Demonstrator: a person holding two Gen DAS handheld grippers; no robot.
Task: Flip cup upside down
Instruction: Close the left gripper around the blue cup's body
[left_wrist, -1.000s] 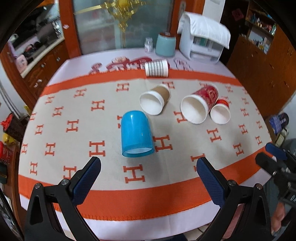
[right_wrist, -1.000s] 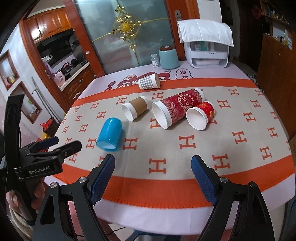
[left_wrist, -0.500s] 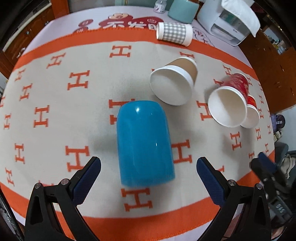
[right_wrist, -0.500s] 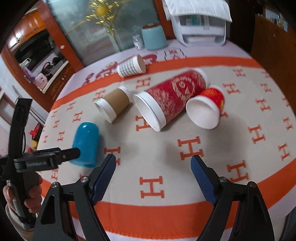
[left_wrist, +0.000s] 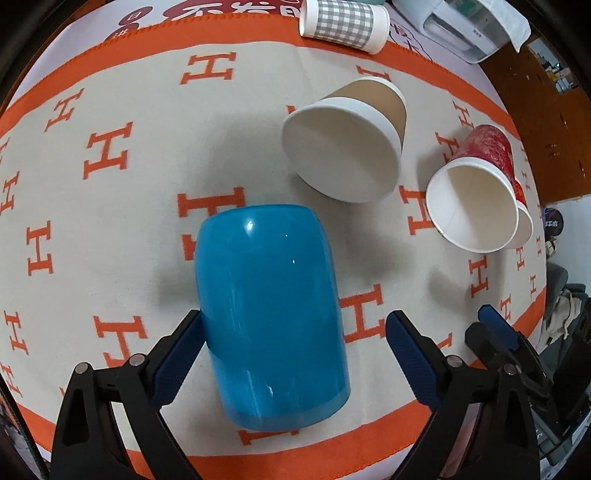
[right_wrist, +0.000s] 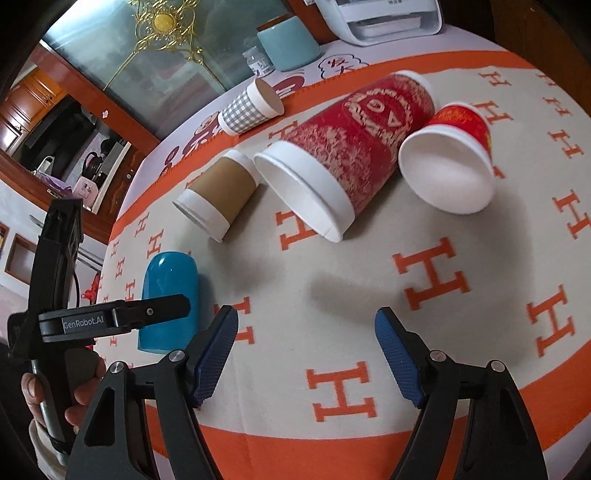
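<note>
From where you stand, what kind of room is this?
Probably a home dining area: a table under an orange H-patterned cloth, wooden kitchen cabinets behind, and a glass door with gold ornament.

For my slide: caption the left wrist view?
Open left gripper straddles blue cup lying sideways on patterned tablecloth.

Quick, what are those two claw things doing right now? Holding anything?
Left gripper: open, its fingers on either side of the blue cup lying on its side, not clamped.
Right gripper: open, holding nothing, over bare tablecloth.
</note>
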